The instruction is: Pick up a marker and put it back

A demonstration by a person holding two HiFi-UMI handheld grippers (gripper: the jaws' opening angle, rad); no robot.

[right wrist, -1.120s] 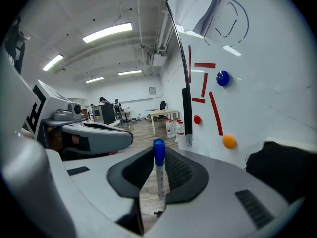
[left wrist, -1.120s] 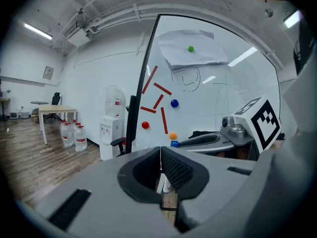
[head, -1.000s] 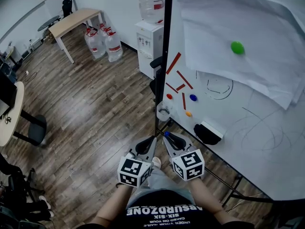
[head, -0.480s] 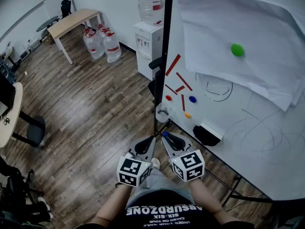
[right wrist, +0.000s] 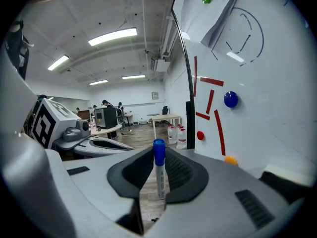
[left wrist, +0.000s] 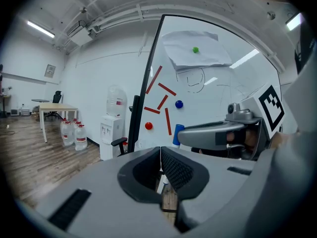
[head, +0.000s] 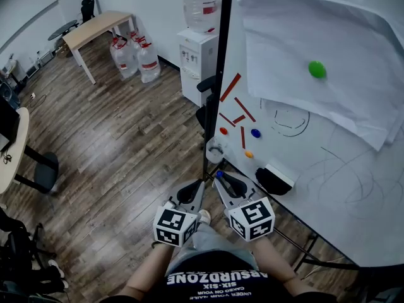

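Note:
A white marker with a blue cap [right wrist: 159, 168] stands upright between the pads of my right gripper [right wrist: 157, 155], which is shut on it. In the head view its blue cap [head: 219, 175] pokes out of the right gripper [head: 222, 178], close to the lower left edge of the whiteboard [head: 328, 169]. My left gripper [head: 199, 185] is held just to the left, beside it. In its own view the left gripper [left wrist: 160, 150] has its pads touching with nothing between them, and the marker's cap [left wrist: 178, 135] shows at the right.
A clear cup [head: 216, 149] hangs at the board's left edge, and a black eraser [head: 274, 178] lies on its ledge. Red strips and round magnets [head: 255, 132] stick to the board under paper sheets [head: 315, 49]. A water dispenser [head: 197, 55], bottles [head: 136, 57] and a table [head: 95, 30] stand behind.
My right gripper has risen a little with the marker still in it. The left gripper has kept still.

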